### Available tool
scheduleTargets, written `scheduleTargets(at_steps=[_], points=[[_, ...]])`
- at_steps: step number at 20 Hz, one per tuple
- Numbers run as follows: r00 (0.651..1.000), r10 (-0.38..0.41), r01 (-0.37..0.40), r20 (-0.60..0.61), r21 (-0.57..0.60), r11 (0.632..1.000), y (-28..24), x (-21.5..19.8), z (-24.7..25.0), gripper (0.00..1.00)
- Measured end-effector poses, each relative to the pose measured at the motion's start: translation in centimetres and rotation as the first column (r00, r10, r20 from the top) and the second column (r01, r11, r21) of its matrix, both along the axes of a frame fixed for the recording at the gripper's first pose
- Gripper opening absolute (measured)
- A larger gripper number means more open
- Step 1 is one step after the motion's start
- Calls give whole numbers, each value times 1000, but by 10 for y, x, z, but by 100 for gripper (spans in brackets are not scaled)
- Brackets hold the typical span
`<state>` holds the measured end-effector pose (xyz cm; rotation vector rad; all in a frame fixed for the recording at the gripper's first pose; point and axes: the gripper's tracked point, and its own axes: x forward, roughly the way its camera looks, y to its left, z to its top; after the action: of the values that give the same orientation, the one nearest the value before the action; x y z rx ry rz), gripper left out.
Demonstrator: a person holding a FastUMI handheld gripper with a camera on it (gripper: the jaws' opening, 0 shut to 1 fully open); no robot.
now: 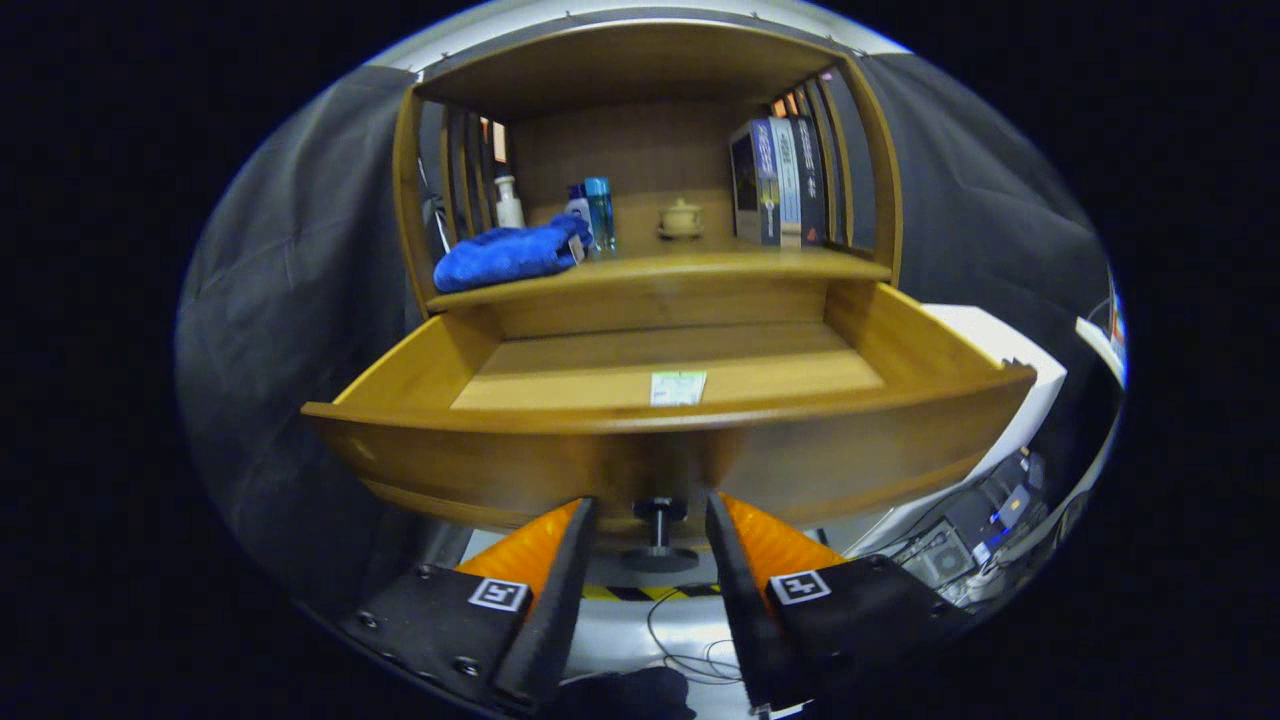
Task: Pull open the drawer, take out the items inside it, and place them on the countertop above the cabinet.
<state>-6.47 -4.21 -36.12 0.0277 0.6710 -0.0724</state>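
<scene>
Drawer (660,440) is pulled well out of the wooden cabinet (645,290), front panel right ahead of the gripper (650,520). Fingers stand apart, one each side of the dark knob (658,520) on the drawer front; knob sits in the gap, can't see either finger touching it, so not clamped on anything.

Inside drawer: floor looks bare except a small pale card/label (678,388) lying flat near the front wall, roughly centred, slightly to the right of the knob line. Can't tell if it's a loose item or a sticker stuck on the wood. No other items visible; the strip just behind the front wall is hidden.

Key relation: card lies above and beyond the fingers, over the drawer's front rim, so the claw is low, at knob height, under the rim. Judgement: opening step looks done; next needs gripper to back off the knob, rise over the rim, then dip fwd into the drawer. Card is flat & thin, prob hard to pinch.

Countertop (660,268) above drawer already carries blue cloth (510,255) on its left, bottles (598,212), small lidded pot (680,218), books (780,180) at right. Free space mid-front, betw cloth and books
</scene>
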Motion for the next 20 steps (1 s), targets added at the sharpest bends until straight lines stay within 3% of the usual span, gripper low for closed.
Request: scheduleTargets(at_steps=[2,9,16,20], points=[[1000,25,-25,10,-17,1000,4,5,19,78],[998,57,-57,2,44,997,10,51,51,88],[977,62,-70,-202,-31,997,-16,119,3,91],[940,62,-88,-335,-63,994,-26,129,-24,93]])
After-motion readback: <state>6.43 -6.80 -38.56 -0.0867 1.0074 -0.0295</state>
